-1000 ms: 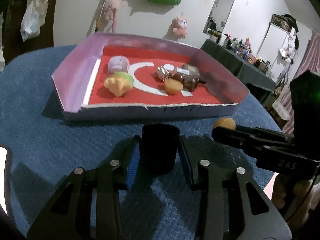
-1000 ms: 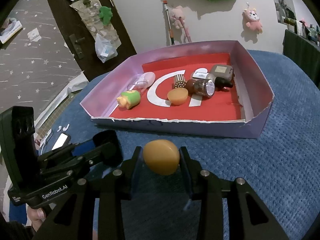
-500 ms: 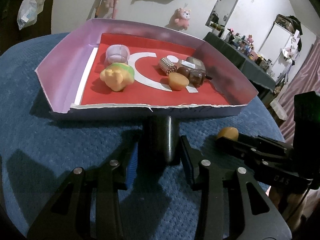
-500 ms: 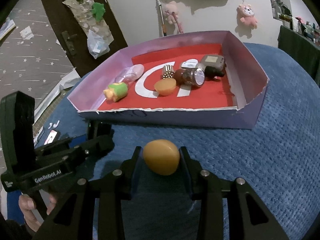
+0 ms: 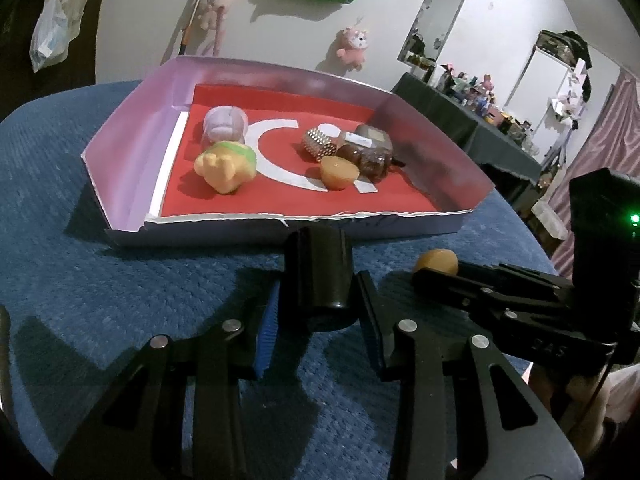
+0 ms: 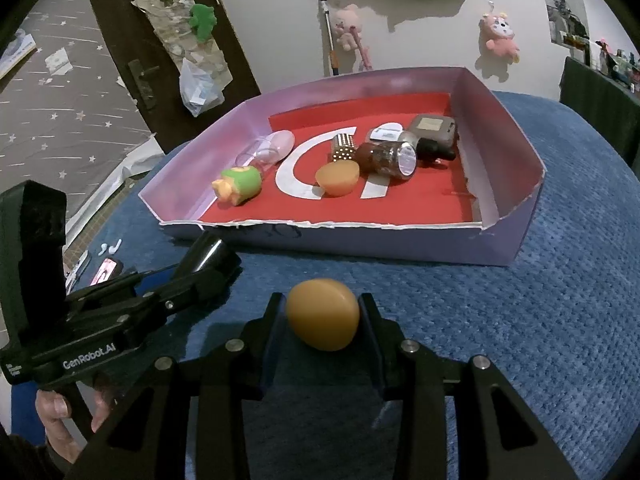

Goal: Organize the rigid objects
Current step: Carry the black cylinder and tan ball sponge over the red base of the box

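toys in tray (image 5: 120, 184), cylinder (image 5: 318, 276) before it

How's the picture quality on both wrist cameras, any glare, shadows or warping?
Left wrist view: dim, fisheye-bent, dark corners; hard shadows on the blue textured cloth; a highlight on the black glossy cylinder. Right wrist view: same bending; the orange egg-shaped ball is sharp, with no glare.

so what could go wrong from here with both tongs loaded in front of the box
1. The orange egg is round and held only at its sides by the right tongs, so it might slip out and roll across the blue cloth.
2. The black cylinder in the left tongs sits low by the box front wall and could catch it.
3. Dropped items may knock the brown bottle.
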